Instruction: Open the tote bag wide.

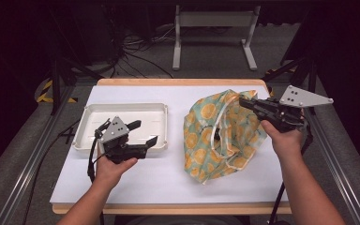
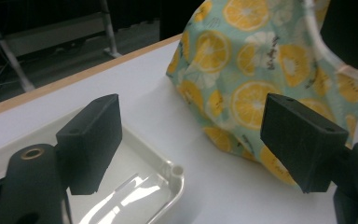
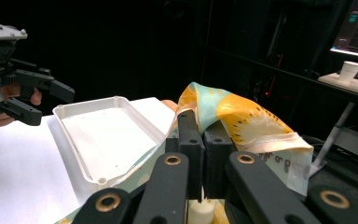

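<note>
Tray (image 1: 90, 112) first: it lies empty on the white table (image 1: 136, 178), well left of the bag. Your left gripper (image 1: 143, 132) hangs above the tray's near edge, on the side toward the bag, and its jaws stand wide apart with nothing between them. In the left gripper view those two black jaws frame the tray's corner and the bag's lower side, touching neither.

Bag (image 1: 206, 136), the lemon-print cloth one, sits slumped on the table right of the tray, its mouth gaping upward and its pale handle (image 1: 222, 119) looping across the opening. Your right gripper (image 1: 243, 103) reaches in from the bag's far right side, and its jaws are pressed together on the bag's upper rim. In the right gripper view the pinched cloth (image 3: 242, 121) folds up and over the closed jaws, lifted off the table, with the tray beyond it.
</note>
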A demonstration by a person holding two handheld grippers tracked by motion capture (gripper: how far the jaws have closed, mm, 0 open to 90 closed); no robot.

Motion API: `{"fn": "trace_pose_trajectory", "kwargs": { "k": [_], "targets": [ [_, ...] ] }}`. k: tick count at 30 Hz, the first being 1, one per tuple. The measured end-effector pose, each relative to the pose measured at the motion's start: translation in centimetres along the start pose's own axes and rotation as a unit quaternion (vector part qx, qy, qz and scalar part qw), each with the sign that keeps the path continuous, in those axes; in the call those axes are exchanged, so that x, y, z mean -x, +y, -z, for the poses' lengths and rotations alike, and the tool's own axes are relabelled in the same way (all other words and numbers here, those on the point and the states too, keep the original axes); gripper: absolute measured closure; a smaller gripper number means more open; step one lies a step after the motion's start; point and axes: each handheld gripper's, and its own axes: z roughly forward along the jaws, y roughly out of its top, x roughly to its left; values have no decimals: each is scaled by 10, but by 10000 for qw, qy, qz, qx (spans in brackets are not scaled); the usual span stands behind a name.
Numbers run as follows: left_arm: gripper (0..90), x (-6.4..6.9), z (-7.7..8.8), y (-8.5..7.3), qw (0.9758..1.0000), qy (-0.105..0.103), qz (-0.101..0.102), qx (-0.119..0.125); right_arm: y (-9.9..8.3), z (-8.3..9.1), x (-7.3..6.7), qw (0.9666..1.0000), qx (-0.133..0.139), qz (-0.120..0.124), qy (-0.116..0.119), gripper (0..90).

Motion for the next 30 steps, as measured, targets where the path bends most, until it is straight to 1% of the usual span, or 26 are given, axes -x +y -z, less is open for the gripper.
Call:
{"fn": "trace_pose_trajectory", "kwargs": {
  "k": [1, 2, 3, 4, 8, 11, 17, 22, 23, 25, 28, 30],
  "targets": [
    [213, 1, -2, 3, 10000, -8, -30, 15, 1, -4, -2, 10000, -16, 24, 12, 886],
    [213, 3, -6, 7, 10000, -66, -68, 28, 2, -6, -2, 10000, -15, 47, 24, 886],
    [212, 5, -10, 12, 9999, -141, -46, 53, 4, -8, -4, 10000, -11, 56, 46, 886],
    [210, 8, -14, 18, 9997, -210, -67, 71, 6, -10, -5, 9999, -6, 71, 71, 886],
    [207, 16, -26, 32, 9991, -348, -231, 112, 11, -15, -9, 9998, 2, 170, 141, 885],
    [207, 20, -37, 41, 9986, -456, -250, 114, 13, -17, -10, 9997, 7, 178, 176, 885],
    [204, 23, -53, 52, 9973, -675, -266, 142, 12, -20, -7, 9996, 50, 128, 248, 885],
    [202, 27, -63, 61, 9959, -785, -410, 170, 12, -21, -3, 9994, 114, 57, 331, 885],
    [201, 28, -66, 63, 9956, -825, -395, 189, 12, -21, -3, 9993, 120, 46, 346, 884],
    [199, 28, -68, 64, 9955, -841, -403, 195, 11, -21, -2, 9993, 128, 20, 353, 885],
    [190, 28, -78, 71, 9948, -910, -408, 219, 11, -21, -2, 9992, 138, 6, 383, 884],
    [167, 26, -86, 75, 9935, -1024, -413, 272, 11, -22, -2, 9991, 140, 12, 401, 883]
  ]
}}
